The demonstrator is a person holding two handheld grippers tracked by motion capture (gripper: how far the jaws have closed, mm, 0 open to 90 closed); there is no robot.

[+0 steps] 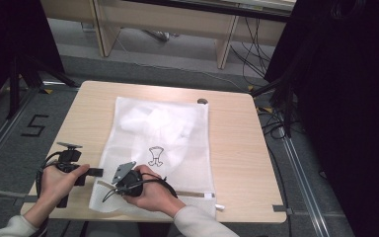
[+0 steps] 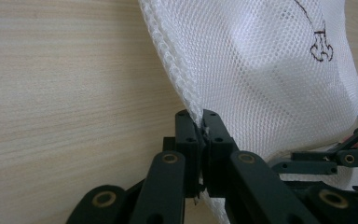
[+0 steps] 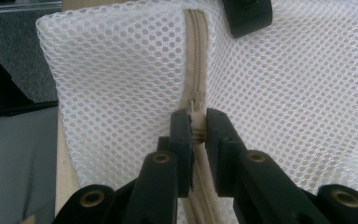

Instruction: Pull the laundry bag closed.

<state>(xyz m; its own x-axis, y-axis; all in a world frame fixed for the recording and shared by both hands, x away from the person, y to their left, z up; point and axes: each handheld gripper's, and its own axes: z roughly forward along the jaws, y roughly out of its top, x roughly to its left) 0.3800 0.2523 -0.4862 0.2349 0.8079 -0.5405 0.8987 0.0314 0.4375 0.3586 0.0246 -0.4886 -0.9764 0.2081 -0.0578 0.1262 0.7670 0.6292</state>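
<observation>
A white mesh laundry bag [image 1: 160, 143] lies flat on the wooden table [image 1: 237, 148], with a small black drawing on it and white cloth inside. My left gripper [image 1: 98, 172] is shut on the bag's left seamed edge [image 2: 186, 93] near its front corner; in the left gripper view the jaws [image 2: 201, 122] pinch that hem. My right gripper [image 1: 109, 186] sits just right of it at the bag's front end. In the right gripper view its jaws [image 3: 197, 125] are shut on the beige zipper [image 3: 195, 56], at what looks like the slider.
A small dark round object [image 1: 202, 101] rests at the table's far edge. The bag's white pull tab [image 1: 219, 206] sticks out at the front right. Black stands [image 1: 17, 74] and cables [image 1: 276, 123] flank the table on the floor.
</observation>
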